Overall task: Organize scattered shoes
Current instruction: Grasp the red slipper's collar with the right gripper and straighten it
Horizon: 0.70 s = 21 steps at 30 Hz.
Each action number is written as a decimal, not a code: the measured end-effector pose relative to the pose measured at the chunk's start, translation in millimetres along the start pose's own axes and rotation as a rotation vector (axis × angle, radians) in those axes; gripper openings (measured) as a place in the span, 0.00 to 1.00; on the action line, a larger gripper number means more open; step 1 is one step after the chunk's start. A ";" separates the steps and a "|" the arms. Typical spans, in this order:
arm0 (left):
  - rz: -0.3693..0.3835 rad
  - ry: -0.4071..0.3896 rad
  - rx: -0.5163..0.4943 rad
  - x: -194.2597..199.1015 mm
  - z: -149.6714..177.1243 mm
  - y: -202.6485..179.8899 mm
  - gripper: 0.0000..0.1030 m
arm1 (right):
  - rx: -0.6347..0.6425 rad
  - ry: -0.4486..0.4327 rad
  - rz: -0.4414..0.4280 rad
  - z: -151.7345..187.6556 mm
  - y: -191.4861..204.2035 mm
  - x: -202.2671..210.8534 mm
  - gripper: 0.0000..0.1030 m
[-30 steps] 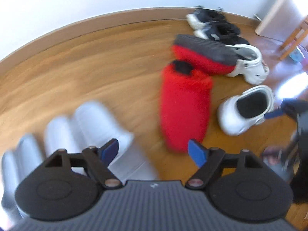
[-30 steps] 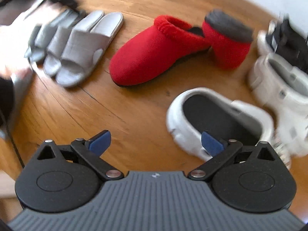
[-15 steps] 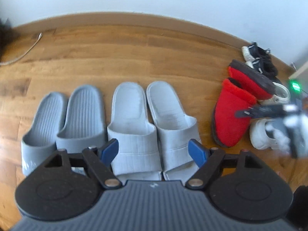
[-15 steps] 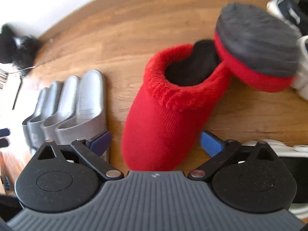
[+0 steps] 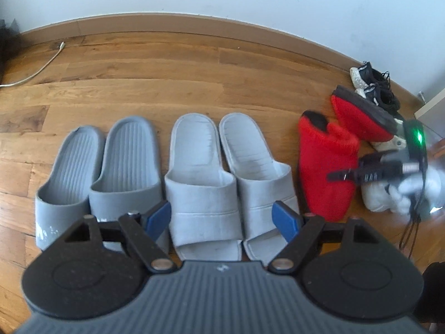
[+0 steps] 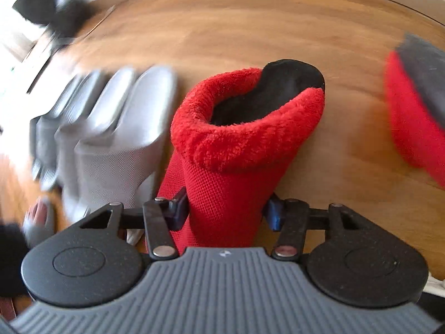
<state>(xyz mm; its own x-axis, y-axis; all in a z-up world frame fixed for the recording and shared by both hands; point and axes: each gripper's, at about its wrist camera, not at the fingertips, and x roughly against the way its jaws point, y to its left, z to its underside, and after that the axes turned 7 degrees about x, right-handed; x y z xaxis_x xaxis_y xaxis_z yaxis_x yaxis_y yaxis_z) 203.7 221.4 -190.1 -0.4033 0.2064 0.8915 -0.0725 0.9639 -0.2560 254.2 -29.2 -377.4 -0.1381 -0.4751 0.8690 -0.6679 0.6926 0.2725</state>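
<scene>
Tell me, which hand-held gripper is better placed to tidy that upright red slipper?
The right hand-held gripper: its jaws have just been closing and now straddle the red slipper. The left hand-held gripper hangs open over the pale grey slides.

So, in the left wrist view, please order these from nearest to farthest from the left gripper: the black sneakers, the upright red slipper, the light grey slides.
1. The light grey slides, directly ahead of the open left gripper, partly between its fingers.
2. The upright red slipper, to the right, beside the slides.
3. The black sneakers, far right, near the baseboard.
</scene>
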 end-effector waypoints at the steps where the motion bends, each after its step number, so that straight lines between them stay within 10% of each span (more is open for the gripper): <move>1: 0.002 0.000 -0.010 -0.4 0.4 -1.4 0.76 | 0.019 0.013 -0.016 2.6 3.8 -1.4 0.50; 21: 0.035 0.038 -0.102 -15.4 2.7 -25.3 0.76 | 0.225 0.031 -0.007 5.1 23.3 30.7 0.69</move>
<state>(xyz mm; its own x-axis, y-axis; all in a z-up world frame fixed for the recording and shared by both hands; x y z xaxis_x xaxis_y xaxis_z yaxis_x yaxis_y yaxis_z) 209.3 193.4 -198.4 -0.3688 0.2443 0.8968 0.0347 0.9678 -0.2493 230.7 -30.5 -346.5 -0.1125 -0.4605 0.8805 -0.8154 0.5491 0.1830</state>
